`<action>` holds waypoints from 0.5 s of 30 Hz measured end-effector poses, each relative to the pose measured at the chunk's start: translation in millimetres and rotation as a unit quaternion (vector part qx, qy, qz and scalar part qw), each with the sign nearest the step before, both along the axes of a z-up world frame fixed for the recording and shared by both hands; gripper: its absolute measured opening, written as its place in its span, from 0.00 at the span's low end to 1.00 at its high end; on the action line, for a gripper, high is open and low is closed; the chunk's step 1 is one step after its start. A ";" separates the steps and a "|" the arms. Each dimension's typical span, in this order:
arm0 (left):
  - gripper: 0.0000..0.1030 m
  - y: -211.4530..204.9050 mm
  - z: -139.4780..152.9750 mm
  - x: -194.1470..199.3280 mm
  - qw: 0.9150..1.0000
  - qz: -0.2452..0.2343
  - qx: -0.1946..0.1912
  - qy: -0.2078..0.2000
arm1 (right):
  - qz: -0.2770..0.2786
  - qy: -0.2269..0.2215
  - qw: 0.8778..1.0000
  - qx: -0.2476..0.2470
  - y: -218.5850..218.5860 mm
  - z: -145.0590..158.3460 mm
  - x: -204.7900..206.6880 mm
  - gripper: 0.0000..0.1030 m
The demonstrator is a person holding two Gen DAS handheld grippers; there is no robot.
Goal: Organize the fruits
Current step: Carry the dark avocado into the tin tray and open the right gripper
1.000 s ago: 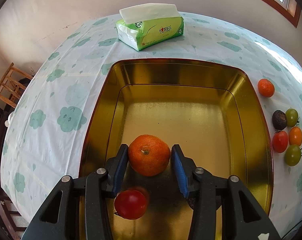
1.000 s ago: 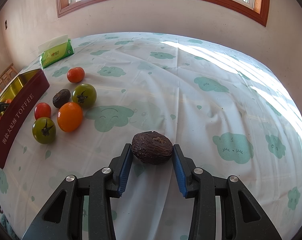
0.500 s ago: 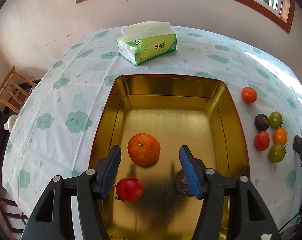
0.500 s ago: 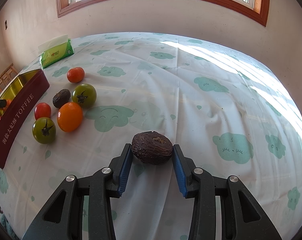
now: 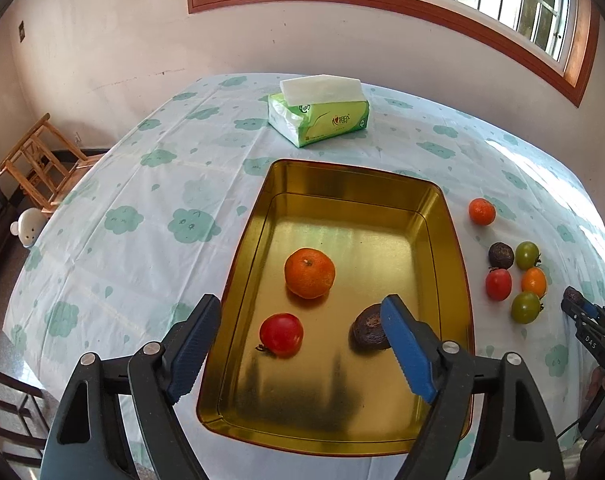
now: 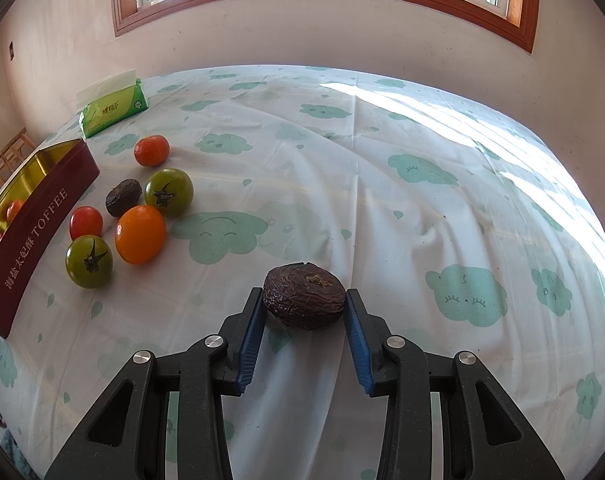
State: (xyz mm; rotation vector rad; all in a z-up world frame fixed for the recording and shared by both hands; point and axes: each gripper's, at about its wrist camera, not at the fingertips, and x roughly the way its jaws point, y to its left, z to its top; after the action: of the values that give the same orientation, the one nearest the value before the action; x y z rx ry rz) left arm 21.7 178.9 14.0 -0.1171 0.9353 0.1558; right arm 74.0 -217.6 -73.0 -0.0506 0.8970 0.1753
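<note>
Left gripper point(image 5: 298, 344) is opening, empty, above the tin point(image 5: 458, 264) holding sorted fruit; right gripper point(image 6: 304, 322) clenches a passion fruit point(image 6: 304, 300) bound there next

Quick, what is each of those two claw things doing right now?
Left gripper: opening, nothing between its jaws, above the gold tin.
Right gripper: shut on a wrinkled dark fruit.
</note>
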 end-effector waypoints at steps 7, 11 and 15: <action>0.81 16.1 -4.5 -16.3 1.000 0.021 -0.014 0.000 | -0.008 -0.008 1.000 0.008 1.5 14.3 -2.9 0.39; 0.83 23.5 -1.6 -25.2 0.999 0.035 -0.018 -0.015 | 0.003 -0.023 1.000 0.016 12.6 33.8 -5.7 0.39; 0.85 32.2 -1.1 -30.4 0.998 0.056 -0.016 -0.018 | 0.037 -0.037 0.998 0.025 39.1 54.7 -7.3 0.39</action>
State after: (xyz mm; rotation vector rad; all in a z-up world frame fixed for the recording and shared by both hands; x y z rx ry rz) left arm -8.7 211.1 12.9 -0.2013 0.8952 0.2406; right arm 66.8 -178.5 -18.3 -0.0436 0.8163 0.2623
